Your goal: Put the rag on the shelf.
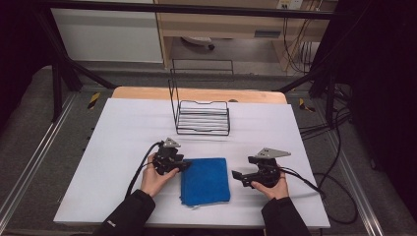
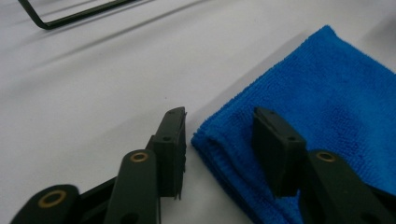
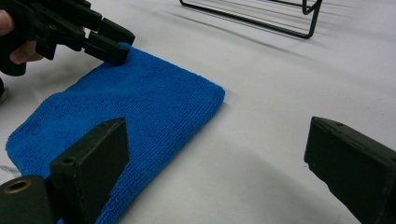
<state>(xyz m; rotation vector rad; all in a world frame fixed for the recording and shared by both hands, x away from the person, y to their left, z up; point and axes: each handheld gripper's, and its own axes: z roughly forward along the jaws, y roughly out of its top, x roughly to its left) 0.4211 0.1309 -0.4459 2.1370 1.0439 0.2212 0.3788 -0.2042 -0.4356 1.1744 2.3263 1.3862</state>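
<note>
Your bench (image 1: 123,147) is covered in white sheeting, with a strip of bare wood showing along its far edge. Beyond it there is grey floor, a black frame and pale cabinets. The black wire rack (image 1: 202,117) stands at the far middle of the bench. Just nearer to you than the rack lies the folded blue microfibre cloth (image 1: 205,180), flat on the sheeting.

Left of the cloth, your left hand (image 1: 155,179) holds the left tool (image 2: 219,135) low at the cloth's far left corner. Its jaws stand partly apart, one on the sheeting side and one over the folded edge, not pressing it.

Right of the cloth, your right hand (image 1: 273,188) holds the right tool (image 3: 215,154) with its jaws wide apart and nothing between them, pointing toward the cloth's right edge.
</note>
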